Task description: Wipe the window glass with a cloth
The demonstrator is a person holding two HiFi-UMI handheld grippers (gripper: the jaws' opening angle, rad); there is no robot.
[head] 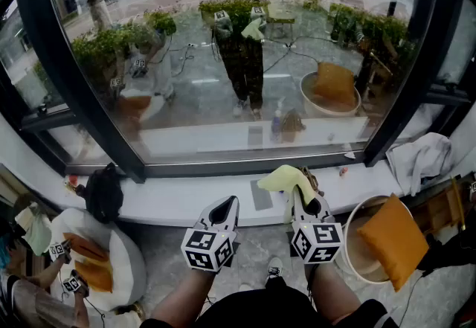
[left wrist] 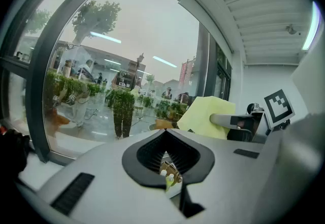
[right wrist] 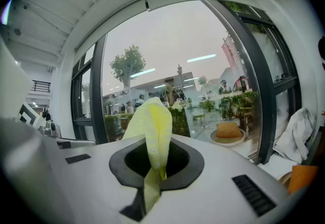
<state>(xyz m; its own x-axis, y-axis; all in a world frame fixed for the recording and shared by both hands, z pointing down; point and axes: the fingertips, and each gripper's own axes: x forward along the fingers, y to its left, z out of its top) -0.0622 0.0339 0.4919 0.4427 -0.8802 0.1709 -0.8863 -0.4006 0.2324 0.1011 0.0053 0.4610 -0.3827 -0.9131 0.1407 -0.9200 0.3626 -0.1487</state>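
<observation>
head view looks steeply down at a large curved window glass in a black frame, with a white sill running along its foot. 2 grippers are held side by side low in the view, both pointing toward the sill. the right gripper has its jaws clamped on a yellow cloth; its own view shows a fold of the cloth pinched between the pads and standing up out of the jaws toward the pane. from the head view the cloth sits over the sill, just below the lower frame bar, not on the pane; whether it touches the sill cannot be told. the left gripper sits just beside it to the left, jaws brought together with nothing between them, tip over the sill edge. the glass reflects the person and both marker cubes. a black bag-like object rests at the left end of the sill, a crumpled white towel at the right end. below right, an orange cushion lies in a round white seat.
</observation>
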